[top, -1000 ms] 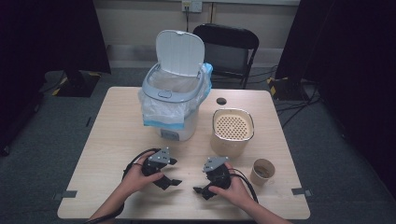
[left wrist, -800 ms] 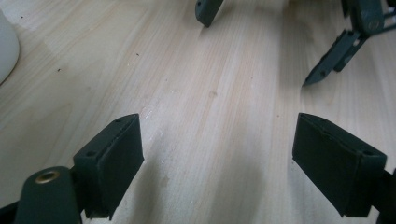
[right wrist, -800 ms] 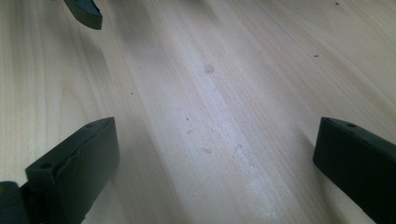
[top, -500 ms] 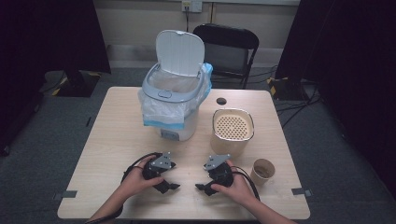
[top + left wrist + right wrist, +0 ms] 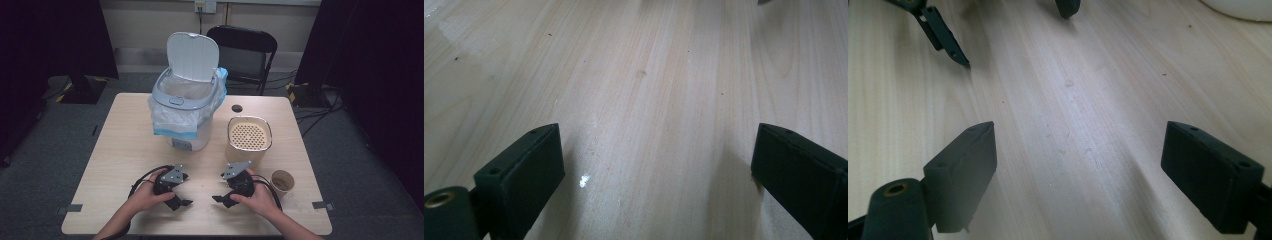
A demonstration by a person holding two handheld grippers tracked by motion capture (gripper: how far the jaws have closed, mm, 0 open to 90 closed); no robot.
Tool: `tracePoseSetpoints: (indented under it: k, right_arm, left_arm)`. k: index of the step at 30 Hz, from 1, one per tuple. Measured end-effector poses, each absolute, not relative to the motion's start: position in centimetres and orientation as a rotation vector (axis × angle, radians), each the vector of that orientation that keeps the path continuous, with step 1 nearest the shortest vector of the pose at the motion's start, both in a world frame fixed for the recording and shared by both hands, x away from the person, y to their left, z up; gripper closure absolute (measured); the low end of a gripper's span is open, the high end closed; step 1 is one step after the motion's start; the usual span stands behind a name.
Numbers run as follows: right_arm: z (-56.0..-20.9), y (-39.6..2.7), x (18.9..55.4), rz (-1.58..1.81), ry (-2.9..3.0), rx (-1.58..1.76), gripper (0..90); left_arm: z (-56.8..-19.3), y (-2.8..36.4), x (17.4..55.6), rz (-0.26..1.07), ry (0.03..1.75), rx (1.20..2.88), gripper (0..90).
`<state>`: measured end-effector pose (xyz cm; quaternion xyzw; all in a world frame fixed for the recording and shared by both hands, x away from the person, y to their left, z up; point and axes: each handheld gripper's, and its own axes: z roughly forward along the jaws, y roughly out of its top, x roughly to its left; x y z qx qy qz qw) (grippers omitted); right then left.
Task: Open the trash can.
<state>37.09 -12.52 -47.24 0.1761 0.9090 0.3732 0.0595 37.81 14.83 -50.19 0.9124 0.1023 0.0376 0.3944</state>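
Note:
Near the front edge of the wooden table (image 5: 115, 145), two hands each hold a black gripper, tips turned toward one another. My left gripper (image 5: 183, 202) is open; its jaws have just been opening, and the left gripper view (image 5: 656, 165) shows bare wood between them. My right gripper (image 5: 220, 199) is also open, its jaws having closed partway a moment ago. Nothing lies between them in the right gripper view (image 5: 1080, 165). The left gripper's fingertips (image 5: 943, 35) show at the top of that view.
A white bin (image 5: 187, 107) with its lid up and a plastic liner stands mid-table. To its right sits a beige container with a perforated top (image 5: 249, 137). A paper cup (image 5: 282, 181) stands by the right hand, and a black chair (image 5: 242, 50) is behind the table.
The left gripper's jaws stand wider apart than before. Both hands stay about where they were.

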Motion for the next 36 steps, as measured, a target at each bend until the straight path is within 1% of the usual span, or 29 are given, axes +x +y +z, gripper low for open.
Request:
tracePoseSetpoints:
  k: [3,6,11,19,27,36]
  right_arm:
    - [-46.1,-13.0,37.3,1.154,2.739,0.537,14.5]
    - [-45.2,-13.4,37.5,1.186,2.717,0.545,14.4]
    - [-43.0,-14.7,38.2,1.233,2.673,0.573,14.4]
    - [-41.0,-16.3,38.6,1.229,2.655,0.578,14.3]
    - [-40.3,-17.6,38.3,1.194,2.672,0.562,14.3]
    - [-39.8,-20.2,38.0,1.168,2.662,0.598,14.5]
  left_arm:
    - [-50.2,14.8,37.8,0.092,0.243,2.329,2.5]
    - [-50.2,14.7,37.8,0.089,0.243,2.326,1.5]
    - [-50.2,14.7,37.8,0.088,0.241,2.327,1.2]
    - [-50.2,14.5,37.7,0.089,0.248,2.331,0.0]
    - [-50.2,14.5,37.7,0.089,0.247,2.332,0.0]
    - [-50.2,14.5,37.7,0.09,0.248,2.331,0.0]
